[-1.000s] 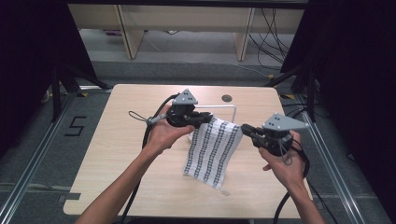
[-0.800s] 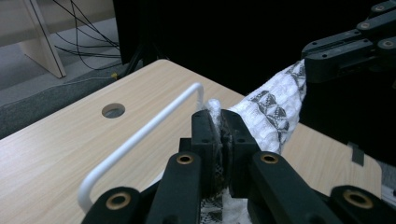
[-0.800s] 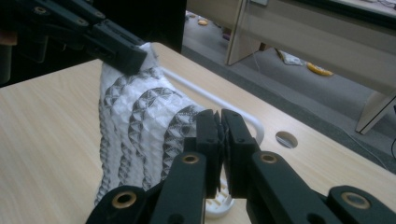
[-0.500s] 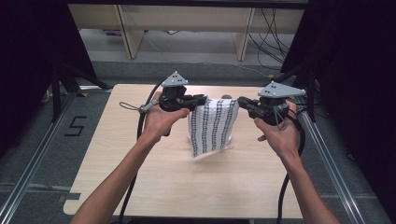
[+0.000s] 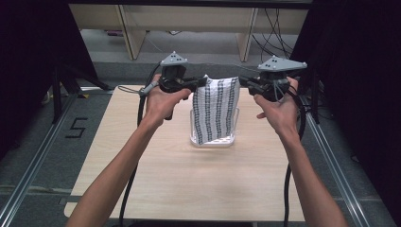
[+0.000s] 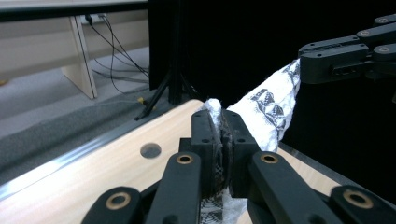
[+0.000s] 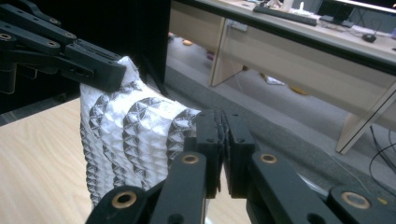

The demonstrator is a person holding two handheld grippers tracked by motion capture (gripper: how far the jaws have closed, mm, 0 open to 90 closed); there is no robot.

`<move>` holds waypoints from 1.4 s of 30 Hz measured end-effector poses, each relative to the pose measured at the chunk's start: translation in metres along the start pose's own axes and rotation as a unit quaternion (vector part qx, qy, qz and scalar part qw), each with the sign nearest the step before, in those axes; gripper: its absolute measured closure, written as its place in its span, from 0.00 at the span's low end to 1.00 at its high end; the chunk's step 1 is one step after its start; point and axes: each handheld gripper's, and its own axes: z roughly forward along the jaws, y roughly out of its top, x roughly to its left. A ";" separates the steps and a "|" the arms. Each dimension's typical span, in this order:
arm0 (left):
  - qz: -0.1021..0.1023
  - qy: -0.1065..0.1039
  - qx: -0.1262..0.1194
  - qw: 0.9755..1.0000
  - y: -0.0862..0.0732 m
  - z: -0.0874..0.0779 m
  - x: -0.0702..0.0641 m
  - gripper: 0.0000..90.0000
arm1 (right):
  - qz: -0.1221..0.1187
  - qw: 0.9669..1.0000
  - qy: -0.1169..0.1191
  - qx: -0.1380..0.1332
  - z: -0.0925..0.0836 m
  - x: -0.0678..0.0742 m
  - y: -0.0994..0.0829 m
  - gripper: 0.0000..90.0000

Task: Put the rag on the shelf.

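A white cloth with black patterned stripes (image 5: 216,109) hangs in the air between both grippers, held by its two top corners. My left gripper (image 5: 204,82) is shut on the cloth's top left corner; in the left gripper view the cloth (image 6: 271,105) is pinched between the black jaws (image 6: 222,140). My right gripper (image 5: 242,81) is shut on the top right corner, with the cloth (image 7: 126,135) bunched beside its jaws (image 7: 222,140). The cloth's lower edge hangs over a clear plastic tray (image 5: 231,141) on the wooden table (image 5: 189,179).
The table has a round hole (image 6: 150,150) near its far edge. Metal rails (image 5: 38,156) run along both sides of the table. Pale desk legs (image 5: 127,28) and cables (image 5: 274,23) stand on the grey floor beyond.
Both grippers have risen and moved away from me with the cloth. The cloth, earlier slanting over the table, now hangs straight down and spread between them over the tray.
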 end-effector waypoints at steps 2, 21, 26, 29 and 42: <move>0.003 0.004 0.000 1.000 0.005 0.001 0.002 0.94 | 0.003 1.000 -0.003 -0.004 0.002 -0.002 0.005 0.97; -0.016 0.035 -0.002 0.999 0.017 0.041 0.038 0.93 | 0.042 0.999 -0.022 0.007 0.055 -0.038 0.016 0.97; -0.034 0.036 0.007 0.999 0.008 0.055 0.047 0.94 | 0.057 0.998 -0.027 0.022 0.072 -0.046 0.008 0.97; -0.040 0.036 0.012 0.998 0.003 0.061 0.052 0.93 | 0.073 0.997 -0.021 0.030 0.080 -0.049 0.004 0.97; -0.050 0.048 0.040 0.997 -0.013 0.080 0.070 0.93 | 0.090 0.994 -0.019 0.067 0.105 -0.050 -0.013 0.97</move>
